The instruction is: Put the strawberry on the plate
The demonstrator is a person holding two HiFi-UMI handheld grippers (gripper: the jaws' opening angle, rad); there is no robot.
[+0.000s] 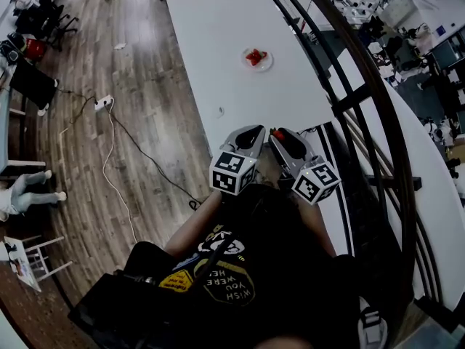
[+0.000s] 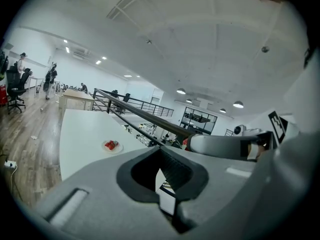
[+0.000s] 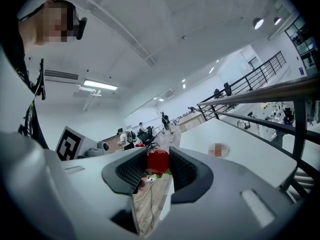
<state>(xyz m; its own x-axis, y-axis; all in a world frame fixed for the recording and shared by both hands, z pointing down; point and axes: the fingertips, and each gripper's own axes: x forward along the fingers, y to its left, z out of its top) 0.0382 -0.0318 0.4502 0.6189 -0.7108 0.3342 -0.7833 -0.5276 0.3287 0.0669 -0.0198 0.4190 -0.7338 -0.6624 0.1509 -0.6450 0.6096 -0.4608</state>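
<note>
Seen from the head view, both grippers sit low in the centre of the frame, close to the person's chest. The right gripper (image 1: 280, 134) is clamped on a red strawberry (image 3: 158, 162). The left gripper (image 1: 253, 131) has its jaws together, holding nothing. Upper centre, on the white table (image 1: 211, 27), a small plate (image 1: 267, 65) carries another red fruit (image 1: 255, 57).

Left gripper (image 1: 254, 131) jaws together, right gripper (image 1: 279, 134) clamped

Open white table (image 1: 211, 35) is seen before the plate (image 1: 267, 65). Its right edge is closed off by a black railing (image 1: 349, 99).
</note>
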